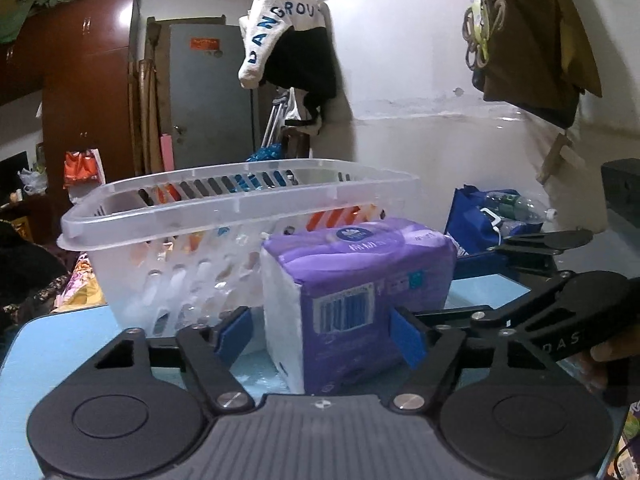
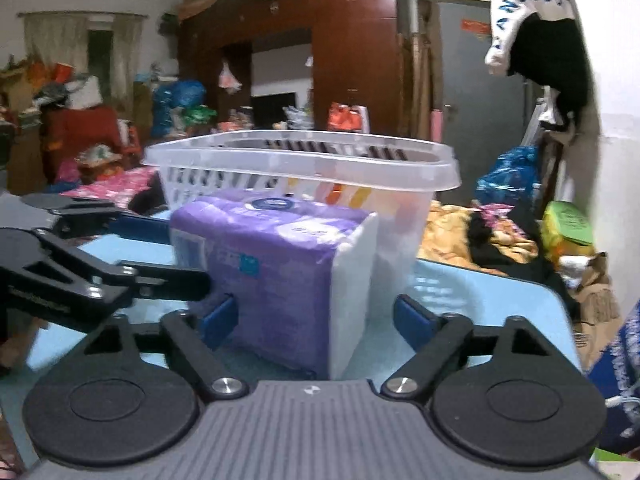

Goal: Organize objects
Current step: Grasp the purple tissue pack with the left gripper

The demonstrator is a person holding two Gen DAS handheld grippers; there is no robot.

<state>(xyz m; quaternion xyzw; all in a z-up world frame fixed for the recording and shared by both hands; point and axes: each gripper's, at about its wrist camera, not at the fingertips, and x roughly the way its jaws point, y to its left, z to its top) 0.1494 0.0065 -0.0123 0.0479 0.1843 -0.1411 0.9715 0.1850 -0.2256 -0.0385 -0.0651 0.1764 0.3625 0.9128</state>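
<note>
A purple pack of tissues [image 1: 352, 276] [image 2: 272, 256] stands on the light blue table [image 1: 60, 344] [image 2: 488, 296], right in front of a clear slotted plastic basket [image 1: 224, 216] [image 2: 304, 160]. My left gripper [image 1: 320, 332] straddles one corner of the pack. Its right pad [image 1: 408, 336] is against the wrapper, and its left pad [image 1: 234, 332] stands a little off it. My right gripper [image 2: 316, 322] straddles the neighbouring corner, its right pad [image 2: 414, 320] clear of the white end. Each gripper shows at the edge of the other's view. The basket holds some orange and white items, seen dimly through its wall.
A blue bag with plastic bottles [image 1: 492, 216] sits behind the table at the right. A green-lidded container [image 2: 568, 224] and heaped cloth lie beyond the table's far edge. A brown wardrobe [image 1: 88, 80], a grey door and hanging clothes [image 1: 288, 44] fill the background.
</note>
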